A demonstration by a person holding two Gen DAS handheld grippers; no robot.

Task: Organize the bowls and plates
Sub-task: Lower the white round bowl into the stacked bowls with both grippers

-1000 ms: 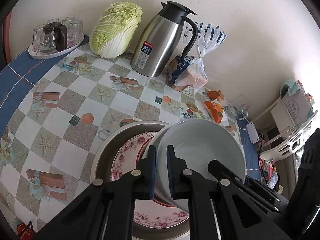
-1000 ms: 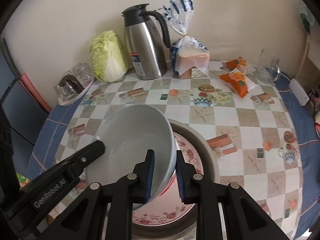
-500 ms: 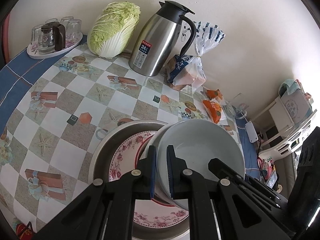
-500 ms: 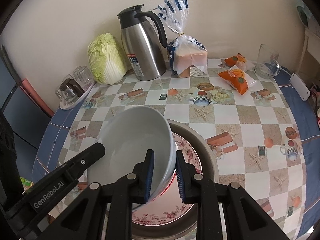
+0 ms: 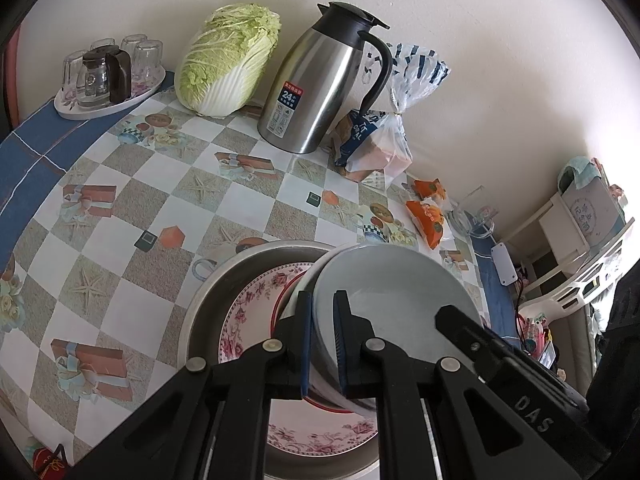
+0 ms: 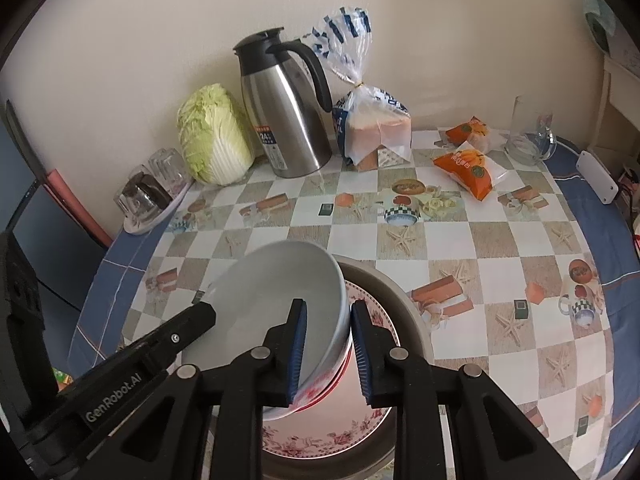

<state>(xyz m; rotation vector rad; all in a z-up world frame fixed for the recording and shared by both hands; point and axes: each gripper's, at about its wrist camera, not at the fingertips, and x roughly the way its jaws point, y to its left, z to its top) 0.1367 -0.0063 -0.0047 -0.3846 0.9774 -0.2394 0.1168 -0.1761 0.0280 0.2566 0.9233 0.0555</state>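
From my left cam: my left gripper (image 5: 322, 338) is clamped on the rim of the grey bowl (image 5: 392, 292). The bowl sits tilted on a red-rimmed bowl (image 5: 290, 300), on the floral plate (image 5: 250, 316) inside the metal basin (image 5: 208, 300).

From my right cam: my right gripper (image 6: 328, 346) straddles the opposite rim of that grey bowl (image 6: 276, 292), 1 pad inside and 1 outside, but I can't tell if it's actually squeezing. The jug (image 6: 280, 120), cabbage (image 6: 212, 136) and bread (image 6: 376, 128) line the wall.
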